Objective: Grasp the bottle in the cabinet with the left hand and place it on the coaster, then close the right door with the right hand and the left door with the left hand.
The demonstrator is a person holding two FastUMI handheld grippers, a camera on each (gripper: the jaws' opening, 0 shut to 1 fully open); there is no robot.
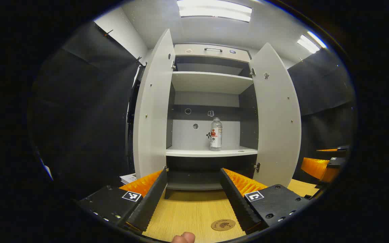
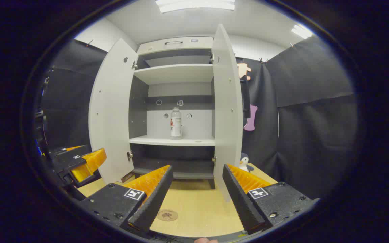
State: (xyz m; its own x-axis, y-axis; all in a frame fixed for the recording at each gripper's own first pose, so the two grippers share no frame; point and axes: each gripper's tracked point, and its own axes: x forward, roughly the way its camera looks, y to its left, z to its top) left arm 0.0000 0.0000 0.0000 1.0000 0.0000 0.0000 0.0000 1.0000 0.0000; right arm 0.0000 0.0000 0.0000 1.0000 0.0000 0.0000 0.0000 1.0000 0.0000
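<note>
My left tongs (image 1: 193,175) spread, empty | my right tongs (image 2: 197,170) spread, empty | clear plastic bottle (image 1: 215,134), red-white label unreadable, ahead on white cabinet shelf (image 1: 194,153) | round brown coaster (image 1: 223,224) between left fingers

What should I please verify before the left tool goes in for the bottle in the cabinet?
1. Bottle stands upright on the middle shelf: ok.
2. Both doors swung wide, left door and right door, leaving the way in free: ok.
3. Left tool open, its fingers apart and holding nothing: ok.
4. Coaster lies bare on the table, ready to take the bottle: ok.
5. Right tool open and back from the cabinet, out of the left tool's way: ok.
6. Bottle cap tight: cannot tell.
</note>
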